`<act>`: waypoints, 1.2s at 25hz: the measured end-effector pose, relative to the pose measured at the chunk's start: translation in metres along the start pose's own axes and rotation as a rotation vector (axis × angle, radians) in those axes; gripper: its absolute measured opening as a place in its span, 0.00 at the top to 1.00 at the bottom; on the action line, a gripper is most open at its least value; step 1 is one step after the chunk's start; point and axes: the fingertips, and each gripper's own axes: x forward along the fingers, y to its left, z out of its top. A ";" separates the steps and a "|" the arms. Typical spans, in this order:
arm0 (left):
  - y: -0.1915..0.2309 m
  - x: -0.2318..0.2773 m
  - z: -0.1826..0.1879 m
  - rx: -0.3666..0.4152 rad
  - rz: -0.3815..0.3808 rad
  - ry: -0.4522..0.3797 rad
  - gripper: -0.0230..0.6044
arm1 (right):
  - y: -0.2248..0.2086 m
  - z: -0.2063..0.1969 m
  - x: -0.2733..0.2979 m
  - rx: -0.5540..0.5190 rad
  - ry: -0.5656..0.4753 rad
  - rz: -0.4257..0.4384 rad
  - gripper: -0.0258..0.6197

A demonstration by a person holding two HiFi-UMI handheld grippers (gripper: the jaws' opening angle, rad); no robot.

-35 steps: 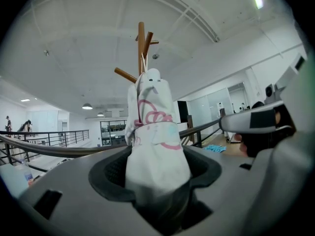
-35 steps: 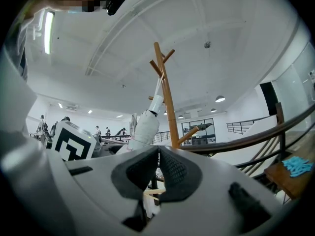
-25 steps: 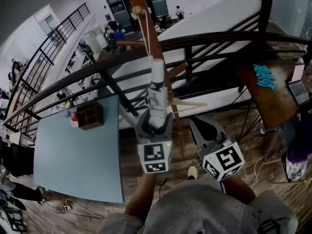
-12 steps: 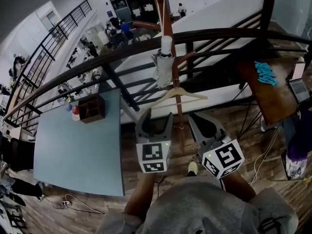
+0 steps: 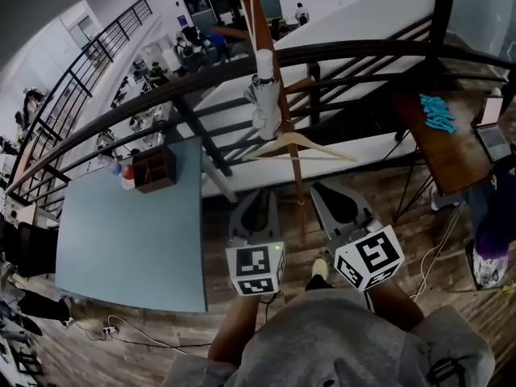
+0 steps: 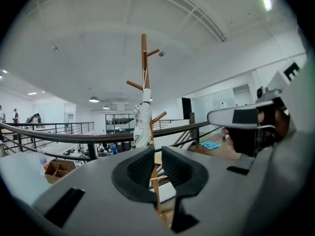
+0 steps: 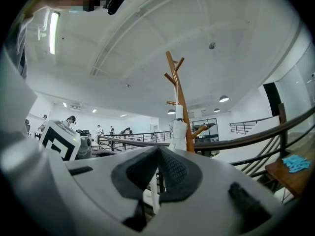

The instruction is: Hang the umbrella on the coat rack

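1. White and folded, the umbrella [image 5: 264,99] hangs on the wooden coat rack [image 6: 144,63]. It lies close against the pole with its pale handle uppermost, and a thin cord runs up from it toward a higher peg.
2. Just below the umbrella, a bare wooden hanger [image 5: 294,145] sits on the same pole.
3. The left hand-held gripper [image 6: 156,156] is well apart from the rack and points roughly level toward it. Its jaws have just been closing and now stand narrow, with a slim gap between the pads and nothing in it. Only the distant pole shows through the gap.
4. The right hand-held gripper [image 7: 157,151] is beside the left one, also short of the rack. Its pads meet at the tips and it grips nothing.
5. In the head view both grippers sit side by side in front of the person, with their marker cubes nearest the camera.
6. A dark curved railing [image 5: 363,55] runs across behind the rack.
7. To the left is a light blue worktop [image 5: 129,248] with a small wooden box [image 5: 153,188] at its far edge.
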 end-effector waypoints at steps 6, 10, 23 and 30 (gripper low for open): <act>-0.002 -0.057 -0.007 -0.007 0.023 0.004 0.93 | 0.038 -0.002 -0.030 -0.018 0.000 -0.007 0.92; -0.007 -0.105 -0.013 -0.024 0.037 -0.004 0.94 | 0.065 -0.008 -0.063 -0.017 0.014 -0.014 0.92; -0.033 -0.203 -0.018 -0.029 0.035 -0.029 0.94 | 0.100 -0.009 -0.156 0.009 0.018 -0.067 0.92; -0.043 -0.233 -0.013 0.011 0.047 -0.039 0.94 | 0.107 -0.008 -0.188 0.020 0.031 -0.103 0.92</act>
